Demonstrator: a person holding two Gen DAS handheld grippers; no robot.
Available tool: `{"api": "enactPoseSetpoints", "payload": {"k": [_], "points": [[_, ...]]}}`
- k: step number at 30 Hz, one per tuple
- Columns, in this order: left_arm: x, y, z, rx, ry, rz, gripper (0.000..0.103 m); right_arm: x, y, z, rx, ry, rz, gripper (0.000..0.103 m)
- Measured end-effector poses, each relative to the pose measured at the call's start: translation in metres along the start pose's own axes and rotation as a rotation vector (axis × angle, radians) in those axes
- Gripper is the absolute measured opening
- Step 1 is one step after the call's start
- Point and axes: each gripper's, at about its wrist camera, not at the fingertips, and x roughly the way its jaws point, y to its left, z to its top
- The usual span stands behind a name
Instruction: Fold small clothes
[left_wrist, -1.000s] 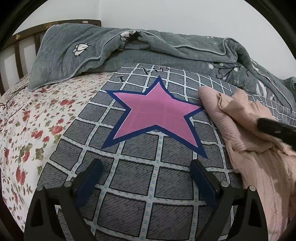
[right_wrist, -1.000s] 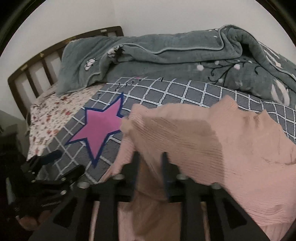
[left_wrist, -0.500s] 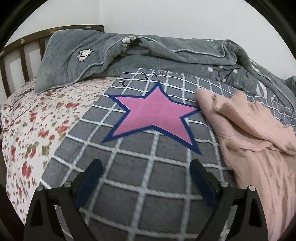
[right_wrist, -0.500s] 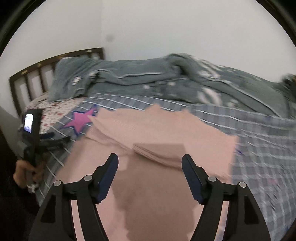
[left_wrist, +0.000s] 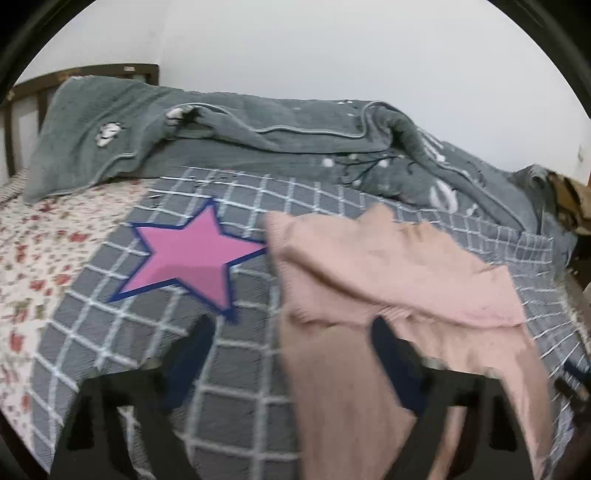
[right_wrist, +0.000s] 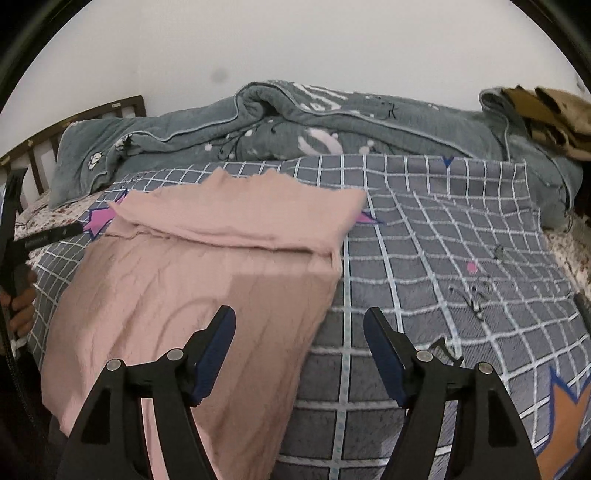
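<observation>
White wall (right_wrist: 332, 44) forms the background; below it, a bed with a dark wooden headboard (right_wrist: 92, 110) at the far left. A rumpled grey-green quilt (right_wrist: 332, 122) lies along the wall side. In front of it I see a grey checked blanket (right_wrist: 443, 240) with a pink star (left_wrist: 188, 258) outlined in blue; a floral sheet (left_wrist: 37, 258) shows beside it on the left.

The pink garment (right_wrist: 207, 266) lies flat on the checked blanket, its far portion folded over toward me, forming a doubled band across the top. Its left edge just touches one tip of the star.

Right gripper (right_wrist: 299, 350): jaws stand apart, nothing between the pads; the left finger (right_wrist: 218, 350) hovers over the garment, the right finger over bare blanket. Its jaws have just been opening.

Left gripper (left_wrist: 291, 358): picture is motion-blurred; jaws stand apart and have just been closing. The garment's near-left edge lies in view between the fingers, but the pads do not press on it. In the right wrist view, a hand (right_wrist: 20, 295) holds this gripper at the far left edge.
</observation>
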Motion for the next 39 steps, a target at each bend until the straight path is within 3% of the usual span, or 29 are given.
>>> {"api": "enactPoseSetpoints", "payload": {"k": [1,4,7,9,11,15,18,22,24,26,28,33,36,39], "points": [[0.008,-0.005,0.005,-0.01,0.01,-0.014,0.06,0.0,-0.001,-0.004,0.002,0.003,0.006,0.071],[0.028,-0.013,0.016,-0.059,0.037,-0.059,0.054,-0.002,-0.004,-0.018,0.009,0.013,0.019,0.071],[0.055,-0.013,0.03,-0.153,0.078,-0.108,0.054,-0.006,-0.009,-0.03,0.037,0.024,0.046,0.071],[0.076,-0.008,0.035,-0.216,0.109,-0.073,0.047,-0.008,-0.012,-0.034,0.048,0.03,0.046,0.071],[0.086,-0.003,0.035,-0.261,0.12,-0.046,0.006,-0.01,-0.012,-0.035,0.039,0.024,0.027,0.071],[0.062,0.005,0.025,-0.303,0.072,-0.103,0.006,-0.016,-0.013,-0.037,0.011,0.002,-0.019,0.071],[0.057,0.002,0.011,-0.291,0.079,-0.07,0.007,-0.017,-0.016,-0.038,0.031,0.001,-0.003,0.071],[0.063,-0.01,0.006,-0.197,0.107,-0.007,0.01,-0.008,-0.013,-0.042,0.051,0.037,0.027,0.071],[0.053,-0.011,0.007,-0.159,0.112,0.012,0.018,-0.012,-0.008,-0.045,0.043,0.037,0.032,0.071],[0.037,-0.01,0.002,-0.134,0.099,0.068,0.056,-0.019,-0.004,-0.048,0.038,0.03,0.033,0.071],[0.019,-0.006,-0.005,-0.115,0.056,0.073,0.067,-0.028,-0.002,-0.051,0.038,0.025,0.029,0.071],[-0.019,0.004,-0.027,-0.091,0.018,0.053,0.067,-0.053,0.001,-0.053,0.036,-0.01,0.034,0.071],[-0.032,0.005,-0.034,-0.076,0.023,0.068,0.066,-0.064,0.002,-0.053,0.041,-0.031,-0.015,0.071],[-0.05,0.004,-0.046,-0.083,0.013,0.034,0.063,-0.074,0.003,-0.052,0.044,-0.051,-0.036,0.065]]}}
